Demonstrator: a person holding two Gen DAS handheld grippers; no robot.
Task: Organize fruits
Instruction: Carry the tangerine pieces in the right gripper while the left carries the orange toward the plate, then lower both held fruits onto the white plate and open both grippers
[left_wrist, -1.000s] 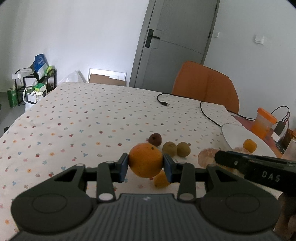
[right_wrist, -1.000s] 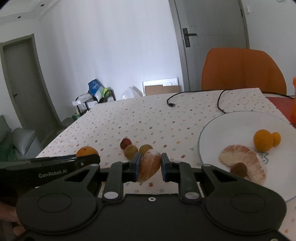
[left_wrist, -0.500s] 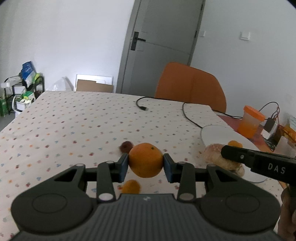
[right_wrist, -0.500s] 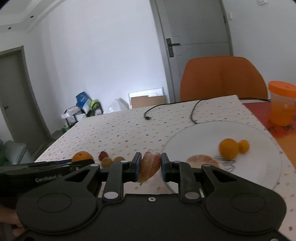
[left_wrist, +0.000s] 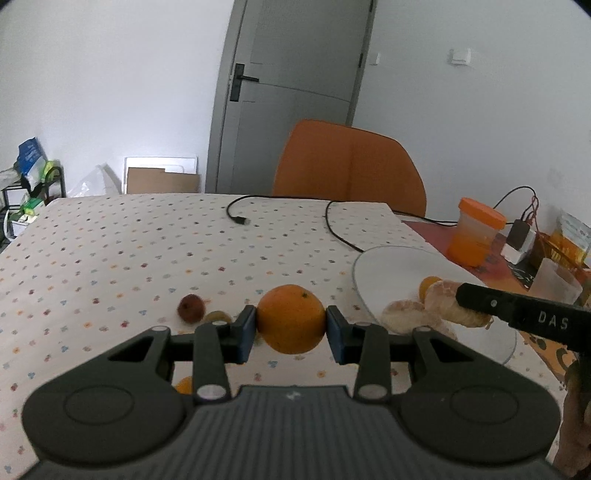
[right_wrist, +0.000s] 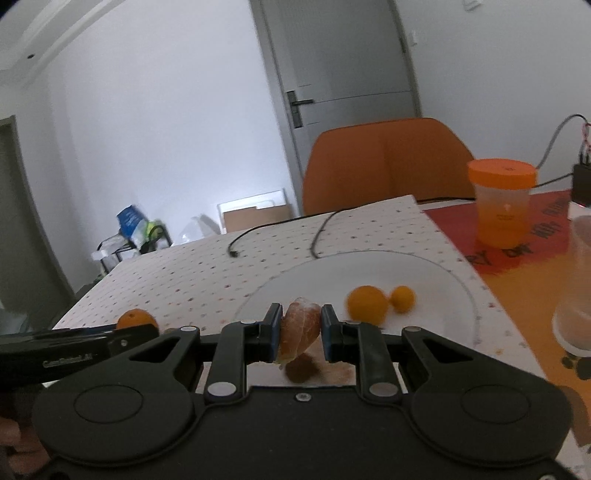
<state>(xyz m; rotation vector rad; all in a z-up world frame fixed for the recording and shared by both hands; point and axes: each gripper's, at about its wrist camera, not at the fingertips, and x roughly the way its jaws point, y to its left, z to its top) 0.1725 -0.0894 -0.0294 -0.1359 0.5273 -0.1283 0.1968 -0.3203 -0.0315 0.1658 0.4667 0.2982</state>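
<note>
My left gripper (left_wrist: 291, 328) is shut on a whole orange (left_wrist: 291, 318), held above the dotted tablecloth just left of the white plate (left_wrist: 391, 266). My right gripper (right_wrist: 298, 334) is shut on a peeled orange piece (right_wrist: 300, 328) and hangs over the near edge of the plate (right_wrist: 436, 273). Two small orange fruits (right_wrist: 367, 304) lie on the plate, and a brown fruit (right_wrist: 301, 371) shows below the held piece. A peeled piece (left_wrist: 406, 317) rests on the plate in the left wrist view. A dark red fruit (left_wrist: 190, 308) and a greenish one (left_wrist: 218, 316) lie on the cloth.
A small orange fruit (left_wrist: 183, 386) lies on the cloth under my left gripper. A black cable (left_wrist: 332, 229) crosses the table's far side. An orange-lidded jar (right_wrist: 501, 203) and a clear cup (right_wrist: 578, 288) stand right of the plate. An orange chair (left_wrist: 349, 166) is behind the table.
Both grippers have lifted and moved right toward the plate with their fruit. The right gripper now sits over the plate's near edge; the loose fruits on the cloth have fallen behind to the left.
</note>
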